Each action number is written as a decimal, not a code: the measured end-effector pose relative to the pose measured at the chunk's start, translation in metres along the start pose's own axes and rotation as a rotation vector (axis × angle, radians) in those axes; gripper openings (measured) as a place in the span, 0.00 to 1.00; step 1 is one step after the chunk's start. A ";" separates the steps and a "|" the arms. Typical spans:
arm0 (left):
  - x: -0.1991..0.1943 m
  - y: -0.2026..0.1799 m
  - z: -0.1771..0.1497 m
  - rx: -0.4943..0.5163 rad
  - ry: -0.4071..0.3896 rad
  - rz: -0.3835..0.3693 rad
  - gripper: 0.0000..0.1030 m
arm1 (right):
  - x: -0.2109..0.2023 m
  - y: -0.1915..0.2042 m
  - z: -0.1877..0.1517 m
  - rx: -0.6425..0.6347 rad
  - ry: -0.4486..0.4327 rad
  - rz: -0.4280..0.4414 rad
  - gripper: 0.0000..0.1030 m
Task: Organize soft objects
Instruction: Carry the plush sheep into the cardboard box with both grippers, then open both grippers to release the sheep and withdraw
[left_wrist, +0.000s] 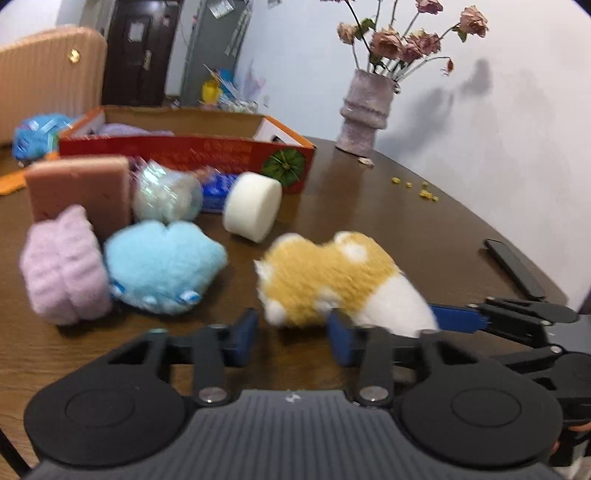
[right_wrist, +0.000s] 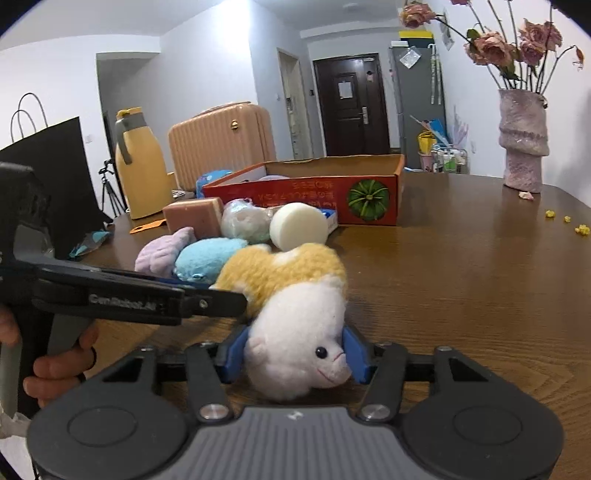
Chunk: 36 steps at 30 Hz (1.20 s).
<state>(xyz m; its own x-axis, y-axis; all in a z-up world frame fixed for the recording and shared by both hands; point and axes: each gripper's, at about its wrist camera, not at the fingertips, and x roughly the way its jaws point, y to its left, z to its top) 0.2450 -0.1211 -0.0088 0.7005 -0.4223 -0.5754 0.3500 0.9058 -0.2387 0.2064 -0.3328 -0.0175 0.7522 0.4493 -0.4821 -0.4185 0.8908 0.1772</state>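
— At lower centre, left wrist view: tool state?
— Left gripper (left_wrist: 293, 330) with blue pads partly apart; hamster plush (left_wrist: 325, 280) lying on table (left_wrist: 406, 221), its near edge between the tips and touching one pad. Grip or mere contact: cannot tell through blur.
— Count, same view?
— One hamster plush; one blue plush (left_wrist: 162, 266); one pink knitted roll (left_wrist: 62, 266); one brown sponge block (left_wrist: 81, 192); one wrapped pale ball (left_wrist: 166, 195); one white foam cylinder (left_wrist: 253, 206); one red cardboard box (left_wrist: 184, 151) behind them; one vase (left_wrist: 364, 110) of dried roses.
— Right wrist view: tool state?
— Right gripper (right_wrist: 294, 354) clamped on the plush's white head, one pad against each side. Left gripper entering from the left, held by a hand (right_wrist: 55, 369), tip at the orange fur.
— Further items?
— One yellow jug (right_wrist: 138, 173), one suitcase (right_wrist: 221, 140), one black bag (right_wrist: 48, 177).
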 end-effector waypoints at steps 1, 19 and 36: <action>0.001 0.000 0.000 -0.001 -0.004 0.003 0.31 | 0.001 0.000 0.000 0.005 0.000 0.007 0.49; 0.149 0.098 0.266 -0.046 -0.048 -0.011 0.36 | 0.173 -0.056 0.231 -0.005 -0.059 -0.100 0.46; 0.168 0.125 0.291 -0.053 -0.019 0.170 0.43 | 0.277 -0.086 0.278 -0.036 0.139 -0.352 0.56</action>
<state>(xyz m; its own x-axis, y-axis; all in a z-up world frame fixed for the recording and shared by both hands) 0.5872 -0.0888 0.0928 0.7586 -0.2633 -0.5960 0.1927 0.9645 -0.1809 0.5922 -0.2660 0.0720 0.7779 0.0999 -0.6204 -0.1659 0.9849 -0.0495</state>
